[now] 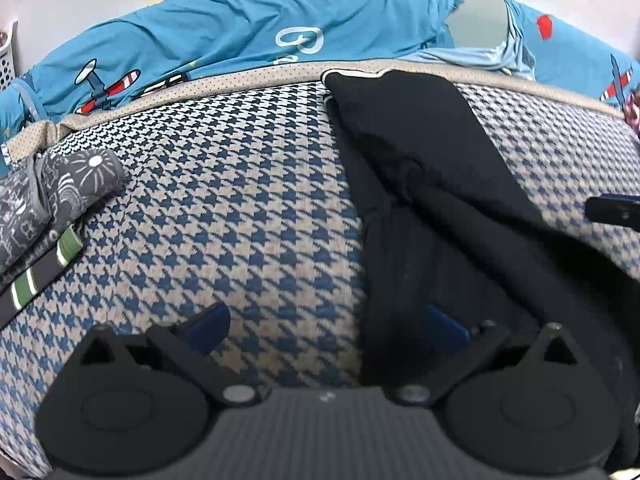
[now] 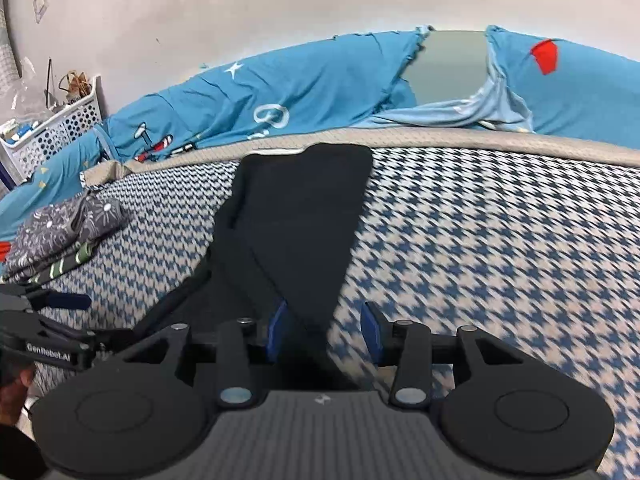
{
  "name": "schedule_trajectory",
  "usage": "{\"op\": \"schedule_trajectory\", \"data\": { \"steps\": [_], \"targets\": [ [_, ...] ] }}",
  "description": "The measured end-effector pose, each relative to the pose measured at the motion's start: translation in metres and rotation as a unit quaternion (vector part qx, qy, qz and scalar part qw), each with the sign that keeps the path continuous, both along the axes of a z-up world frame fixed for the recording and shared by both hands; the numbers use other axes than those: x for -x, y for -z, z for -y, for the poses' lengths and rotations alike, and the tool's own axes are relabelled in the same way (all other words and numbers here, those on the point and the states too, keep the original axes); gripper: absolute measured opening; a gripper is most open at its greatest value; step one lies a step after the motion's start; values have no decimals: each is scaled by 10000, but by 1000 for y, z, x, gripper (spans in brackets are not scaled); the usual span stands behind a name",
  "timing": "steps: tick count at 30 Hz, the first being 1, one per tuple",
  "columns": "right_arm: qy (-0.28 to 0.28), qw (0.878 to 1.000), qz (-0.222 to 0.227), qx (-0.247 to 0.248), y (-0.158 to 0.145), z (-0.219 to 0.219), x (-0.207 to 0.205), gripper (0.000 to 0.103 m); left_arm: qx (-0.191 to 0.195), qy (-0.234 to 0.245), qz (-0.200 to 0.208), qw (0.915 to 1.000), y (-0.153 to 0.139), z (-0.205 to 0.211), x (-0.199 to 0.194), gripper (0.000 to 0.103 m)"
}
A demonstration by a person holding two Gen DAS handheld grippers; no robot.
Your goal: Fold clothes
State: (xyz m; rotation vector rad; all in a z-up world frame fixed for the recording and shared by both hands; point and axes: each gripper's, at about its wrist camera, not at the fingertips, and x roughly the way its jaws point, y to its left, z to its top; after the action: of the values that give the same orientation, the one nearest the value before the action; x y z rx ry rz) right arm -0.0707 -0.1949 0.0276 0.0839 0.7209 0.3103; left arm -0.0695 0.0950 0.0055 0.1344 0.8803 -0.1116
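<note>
Nearest you, both your left gripper [image 1: 328,330] and right gripper [image 2: 323,332] hang spread and empty over the black garment [image 2: 296,216] lying crumpled lengthways on the houndstooth mattress [image 2: 480,240], so pinching one loose layer could drag it crooked toward the blue bedding [image 2: 320,80] beyond

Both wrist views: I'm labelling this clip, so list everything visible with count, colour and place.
Black garment: one, black, mid-bed, partly folded.
Mattress: one, blue-and-beige houndstooth, beneath everything.
Blue bedding: one, blue with plane prints, along the wall.
Grey clothes: one pile, grey patterned, far left.
Striped item: one, black, green and white, under that pile.
Basket: one, white, left by the wall.
Left tool: open, at the garment's left edge.
Right tool: open, over the garment's near end.
</note>
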Motion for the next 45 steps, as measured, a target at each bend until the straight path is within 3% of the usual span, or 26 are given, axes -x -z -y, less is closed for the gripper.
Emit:
{"op": "schedule_trajectory", "data": {
  "steps": [10,18,26,32,36,40,45],
  "targets": [
    [187,9987,-245,411,11,27,39,45,-108,6,-159,9998,6,-8,10,103],
    [657,9943,-595,598,26,47,62,46,-138,147,-249,9995,9,-2,17,103],
    [679,9934,-457,798,35,41,67,51,-223,229,-323,9990,13,3,16,103],
    [382,9946,-319,910,36,29,69,22,-430,234,-475,9977,22,5,14,103],
    [377,9943,-241,970,37,26,70,7,-303,181,-555,9978,25,1,13,103],
    [395,9952,-173,884,33,25,74,7,-150,61,-635,9978,26,-6,12,103],
    [223,9994,133,245,14,25,86,7,-303,-12,-574,9979,23,-12,18,103]
  ]
}}
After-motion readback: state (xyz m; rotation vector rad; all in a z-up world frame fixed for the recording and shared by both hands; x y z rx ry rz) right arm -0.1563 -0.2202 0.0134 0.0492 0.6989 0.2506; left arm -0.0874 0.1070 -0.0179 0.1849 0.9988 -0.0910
